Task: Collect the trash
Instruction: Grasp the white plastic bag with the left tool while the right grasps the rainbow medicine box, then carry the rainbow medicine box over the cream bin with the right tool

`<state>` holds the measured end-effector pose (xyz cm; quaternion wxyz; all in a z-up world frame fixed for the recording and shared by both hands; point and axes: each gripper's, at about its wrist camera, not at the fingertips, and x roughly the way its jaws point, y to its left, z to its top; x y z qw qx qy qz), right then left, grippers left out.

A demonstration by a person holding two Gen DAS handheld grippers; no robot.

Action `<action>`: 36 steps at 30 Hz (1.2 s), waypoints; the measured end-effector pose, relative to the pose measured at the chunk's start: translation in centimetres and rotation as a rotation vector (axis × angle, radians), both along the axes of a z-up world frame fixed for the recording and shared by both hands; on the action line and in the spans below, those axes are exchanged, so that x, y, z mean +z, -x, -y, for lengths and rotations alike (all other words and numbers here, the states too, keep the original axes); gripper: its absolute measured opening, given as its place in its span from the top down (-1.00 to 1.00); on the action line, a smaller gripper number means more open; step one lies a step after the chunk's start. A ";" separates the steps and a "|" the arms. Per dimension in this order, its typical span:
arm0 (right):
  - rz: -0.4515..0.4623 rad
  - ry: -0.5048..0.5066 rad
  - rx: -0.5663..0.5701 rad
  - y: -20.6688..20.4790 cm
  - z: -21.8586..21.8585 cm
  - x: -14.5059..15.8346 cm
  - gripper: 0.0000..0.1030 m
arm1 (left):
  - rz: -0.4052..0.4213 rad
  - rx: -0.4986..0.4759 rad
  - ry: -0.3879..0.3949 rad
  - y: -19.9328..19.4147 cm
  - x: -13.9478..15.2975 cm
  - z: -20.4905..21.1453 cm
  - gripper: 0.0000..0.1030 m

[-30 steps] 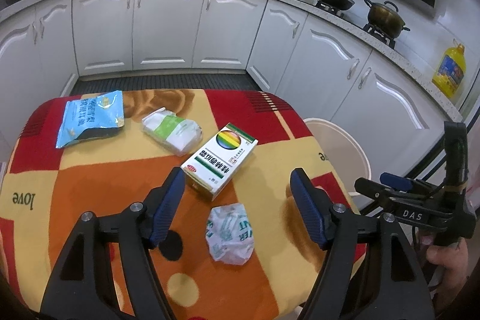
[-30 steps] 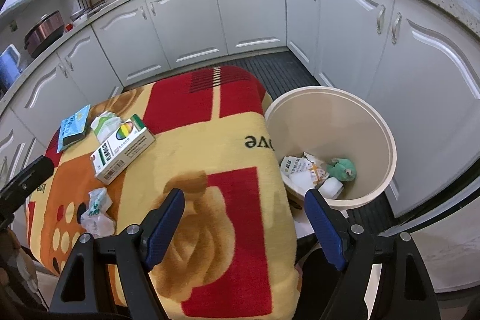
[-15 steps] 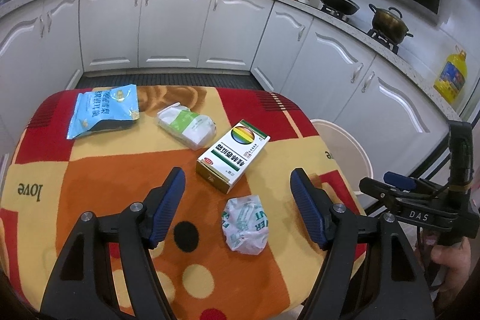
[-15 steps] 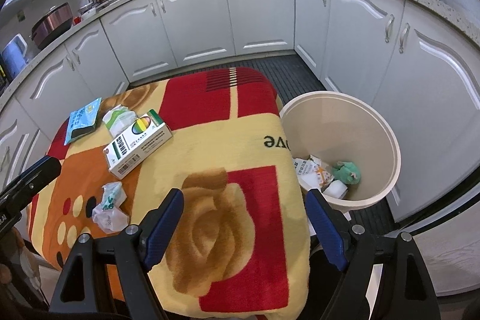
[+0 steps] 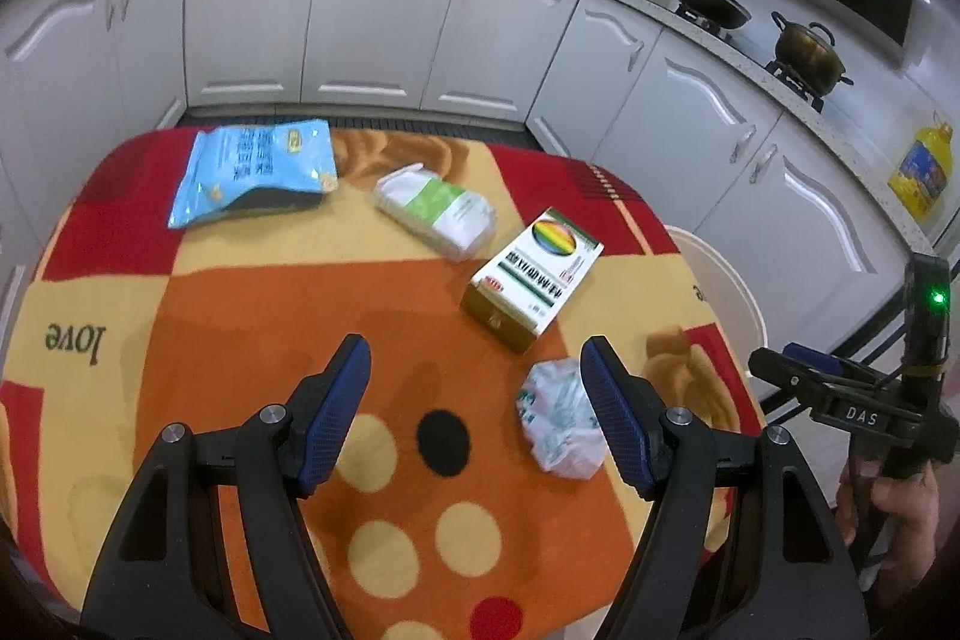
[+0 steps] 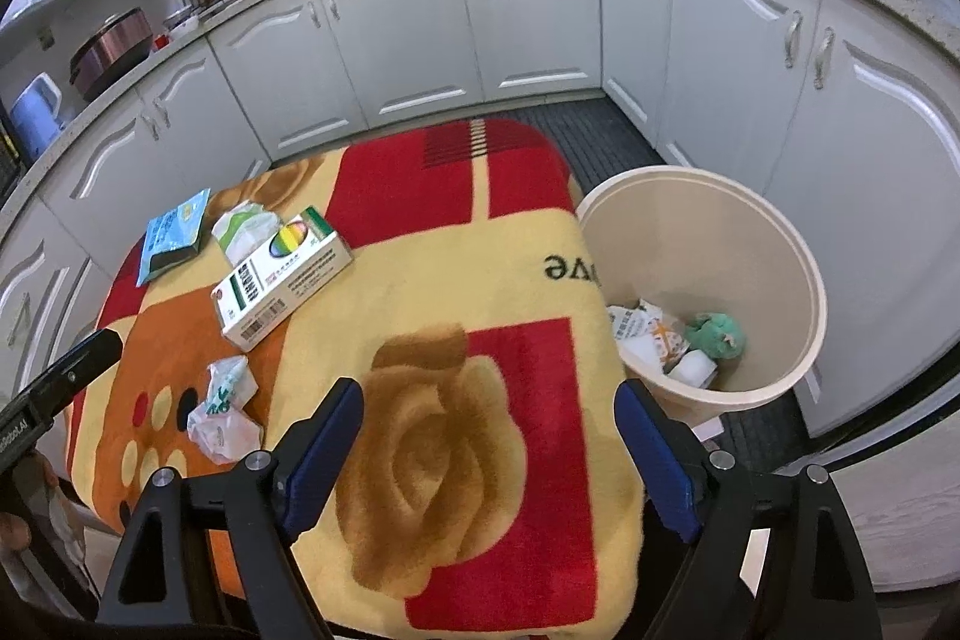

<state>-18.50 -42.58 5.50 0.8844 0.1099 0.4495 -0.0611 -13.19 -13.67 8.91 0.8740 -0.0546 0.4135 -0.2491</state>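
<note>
The crumpled wrapper (image 5: 563, 427) lay on the orange patch of the blanket (image 5: 180, 292), just beside the inner face of my left gripper's (image 5: 474, 415) right finger and not yet between the pads. Behind it sat the medicine box (image 5: 534, 280) with the rainbow circle, near but not touching. Further back lay a white-and-green tissue pack (image 5: 435, 211), and a blue snack bag (image 5: 252, 169) lay near the far left corner. All four pieces were on the table; none was in my hold.

My left fingers stood spread wide and empty above the blanket. My right gripper (image 6: 489, 445) was likewise parted and held nothing, hanging over the rose pattern near the table's edge, with the cream bin (image 6: 780, 244) just beside the table on the right. Some scraps, one of them green, already lay in the bin's bottom.

I judged the wrapper to be the nearest pick, and the risks were plain. It sat off to one side of my left fingers, so closing from there would likely nudge it away or catch only a thin edge that would slip out on the way to the bin. It was light and crinkly, so a loose pinch might drop it. The blanket was thick pile, and pressing too low could snag the fabric and drag the box with it.
</note>
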 end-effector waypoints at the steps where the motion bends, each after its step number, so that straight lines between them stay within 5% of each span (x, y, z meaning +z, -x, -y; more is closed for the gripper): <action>1: -0.003 -0.004 0.011 -0.1 -0.2 -0.2 -0.62 | -0.005 -0.005 -0.001 0.1 -0.1 0.0 -0.39; 9: -0.018 -0.027 0.054 -1.4 -1.0 -1.6 -0.62 | -0.027 -0.116 -0.030 1.3 -1.4 3.6 -0.40; 15: -0.021 -0.058 0.047 -2.3 -0.4 -1.9 -0.63 | -0.049 -0.150 -0.120 0.5 -4.5 7.1 -0.40; 16: -0.020 -0.065 0.050 -2.6 -0.5 -1.8 -0.63 | -0.058 -0.143 -0.114 0.2 -5.0 7.3 -0.35; 19: -0.018 -0.077 0.074 -3.4 -0.9 -1.7 -0.63 | -0.090 -0.138 -0.063 -0.6 -5.6 6.9 0.28; 25: -0.027 -0.150 0.145 -6.6 -2.9 -2.3 -0.62 | -0.073 -0.078 -0.013 -1.6 -4.2 3.4 0.41; 29: -0.090 -0.020 0.168 -10.1 -4.9 -3.8 -0.04 | -0.024 -0.025 -0.034 -2.0 -2.7 0.8 0.41; 36: -0.092 0.007 0.138 -15.5 -5.2 -4.4 0.00 | -0.001 0.033 -0.053 -2.5 -2.2 -2.3 0.41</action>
